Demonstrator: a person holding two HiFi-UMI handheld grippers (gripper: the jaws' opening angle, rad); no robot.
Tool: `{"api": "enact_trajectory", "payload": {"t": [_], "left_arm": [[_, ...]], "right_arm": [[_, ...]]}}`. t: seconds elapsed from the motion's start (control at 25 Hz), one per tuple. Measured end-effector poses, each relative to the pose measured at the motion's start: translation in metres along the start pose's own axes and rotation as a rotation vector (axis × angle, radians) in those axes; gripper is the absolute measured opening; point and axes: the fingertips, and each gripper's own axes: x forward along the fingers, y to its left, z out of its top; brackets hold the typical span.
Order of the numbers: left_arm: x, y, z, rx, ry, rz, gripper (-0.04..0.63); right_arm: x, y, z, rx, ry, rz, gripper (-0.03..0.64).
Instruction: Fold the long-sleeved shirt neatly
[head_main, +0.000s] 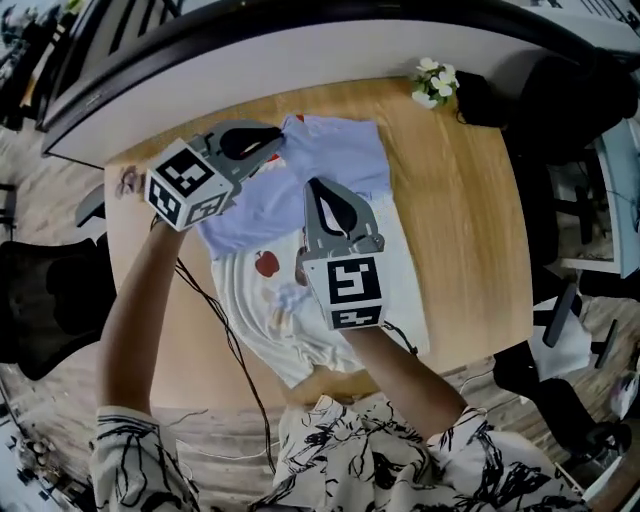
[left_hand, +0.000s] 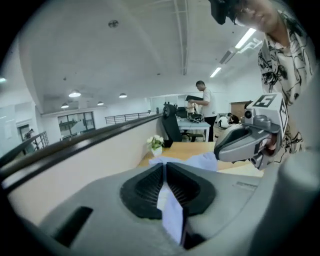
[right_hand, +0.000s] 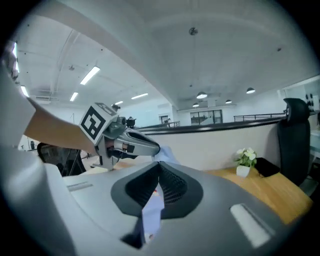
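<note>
The long-sleeved shirt (head_main: 340, 160) lies on the wooden table (head_main: 460, 220), its far part lavender and its near part white with red fruit prints. My left gripper (head_main: 277, 143) hovers over the shirt's far left corner, shut on a lifted fold of lavender cloth (left_hand: 172, 215). My right gripper (head_main: 316, 186) is just beside it over the shirt's middle, also shut on a strip of cloth (right_hand: 151, 212). Each gripper view shows the other gripper close by: the right gripper (left_hand: 245, 142) and the left gripper (right_hand: 135, 142). Both are raised above the table.
A small pot of white flowers (head_main: 435, 82) stands at the table's far right corner. A black cable (head_main: 230, 340) runs across the table's near left. A pale partition with a dark rail (head_main: 300, 40) backs the table. Black chairs (head_main: 40, 300) stand at both sides.
</note>
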Motion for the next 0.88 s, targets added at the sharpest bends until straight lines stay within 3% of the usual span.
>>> {"api": "enact_trajectory", "payload": {"t": [0.2,0.56,0.6,0.68,0.72,0.8,0.88], "left_arm": [[-0.016,0.007,-0.110,-0.101,0.110,0.045,0.032],[-0.025,0.018,-0.222,-0.206,0.327,0.073,0.068],[-0.029,0.023,-0.231,-0.237,0.343,0.088,0.091],[-0.038,0.035,-0.246,-0.304,0.364,0.134,0.139],[-0.044,0.041,-0.248,-0.324,0.365,0.167,0.168],[-0.053,0.046,-0.235,-0.312,0.337,0.226,0.184],[-0.049,0.036,-0.201,-0.251,0.286,0.226,0.183]], "right_arm": [[0.044,0.057,-0.083,-0.083,0.172,0.069,0.014],[0.089,0.118,-0.168,-0.229,0.390,0.208,0.020],[0.093,0.127,-0.176,-0.230,0.415,0.254,0.035],[0.096,0.143,-0.185,-0.215,0.448,0.358,0.144],[0.093,0.147,-0.183,-0.203,0.446,0.398,0.158],[0.084,0.140,-0.169,-0.170,0.411,0.434,0.181],[0.076,0.114,-0.152,-0.134,0.372,0.402,0.183]]}}
